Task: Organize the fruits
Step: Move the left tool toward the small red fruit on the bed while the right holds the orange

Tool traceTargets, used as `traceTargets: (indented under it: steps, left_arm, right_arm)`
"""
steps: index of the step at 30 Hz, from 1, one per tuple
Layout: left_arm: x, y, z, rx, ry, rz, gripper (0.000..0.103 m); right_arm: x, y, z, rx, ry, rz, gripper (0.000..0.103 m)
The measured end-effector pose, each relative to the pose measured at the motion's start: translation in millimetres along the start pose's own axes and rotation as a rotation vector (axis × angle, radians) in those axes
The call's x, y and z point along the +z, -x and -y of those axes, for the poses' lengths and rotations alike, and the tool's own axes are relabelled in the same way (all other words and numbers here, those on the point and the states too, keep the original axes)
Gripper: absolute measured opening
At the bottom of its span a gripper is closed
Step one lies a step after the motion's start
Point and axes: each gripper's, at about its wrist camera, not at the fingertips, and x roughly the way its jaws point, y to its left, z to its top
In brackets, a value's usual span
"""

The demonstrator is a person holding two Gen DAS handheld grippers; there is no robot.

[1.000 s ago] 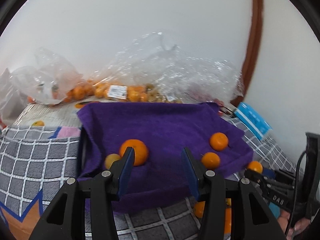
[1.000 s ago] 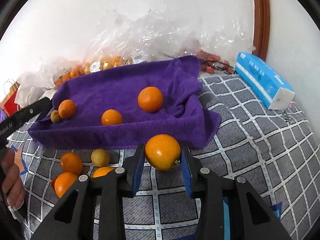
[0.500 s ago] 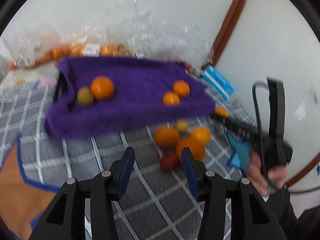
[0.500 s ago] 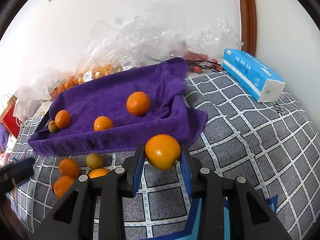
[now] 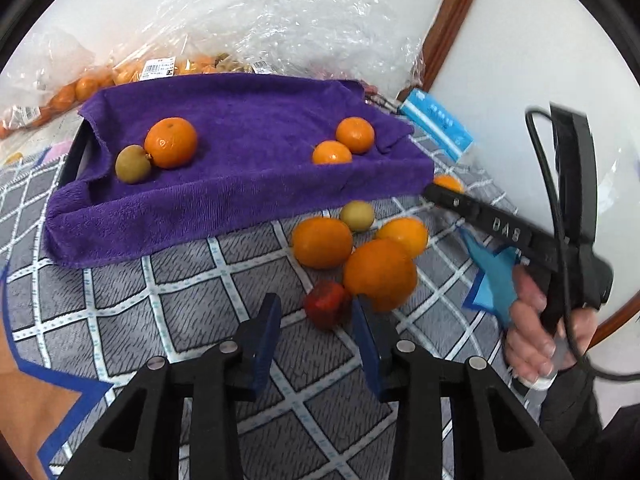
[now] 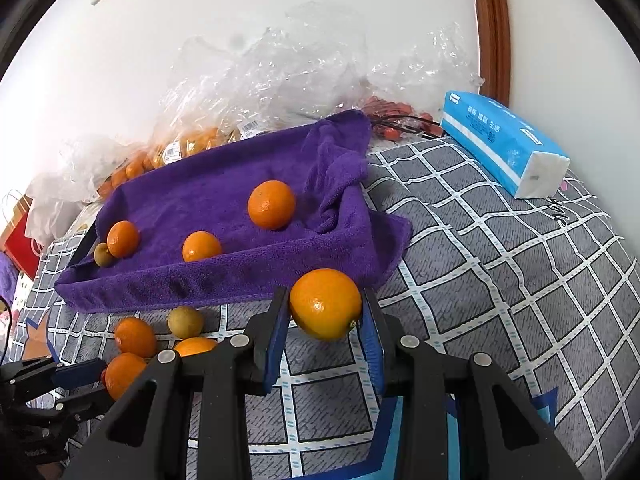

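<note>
In my right wrist view, the orange (image 6: 325,304) sits clamped between the jaws of the right gripper (image 6: 325,320), held above the grey checked cover (image 6: 500,280) just in front of the purple towel (image 6: 224,200). The towel lines a tray holding three oranges and one small greenish fruit (image 6: 103,255). Only this view shows the blue tissue pack (image 6: 504,148) in full.

My left wrist view shows the left gripper (image 5: 316,320), its jaws just narrowed yet apart, nothing pressed between them. Just ahead lies a small red fruit (image 5: 326,308), barely visible from the right side. It touches a pile of loose oranges (image 5: 380,272). Here I also see the hand (image 5: 536,328) gripping the right tool's handle. Clear plastic bags (image 5: 280,32) of fruit lie against the wall.
</note>
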Motion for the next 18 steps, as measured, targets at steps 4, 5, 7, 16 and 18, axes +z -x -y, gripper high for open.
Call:
traceTargets:
  steps: [4, 5, 7, 16, 18]
  left_arm:
    - [5.4, -2.8, -1.7, -0.021, 0.018, -0.004, 0.034]
    - [5.8, -3.2, -1.3, -0.017, 0.017, -0.003, 0.034]
    - [5.5, -4.4, -0.2, -0.022, 0.015, 0.007, 0.033]
    - [0.5, -6.0, 5.0, -0.046, -0.021, 0.001, 0.024]
    - [1.3, -8.2, 4.7, -0.051, -0.019, -0.007, 0.022]
  right_arm:
    - [0.4, -1.4, -1.6, -0.002, 0.01, -0.006, 0.035]
    - [0.5, -1.8, -1.7, -0.002, 0.011, -0.008, 0.035]
    - [0.7, -2.4, -2.5, -0.001, 0.015, -0.011, 0.035]
    - [0.1, -3.2, -2.8, 0.001, 0.015, -0.013, 0.035]
    - [0.2, -4.1, -2.8, 0.0, 0.014, -0.016, 0.035]
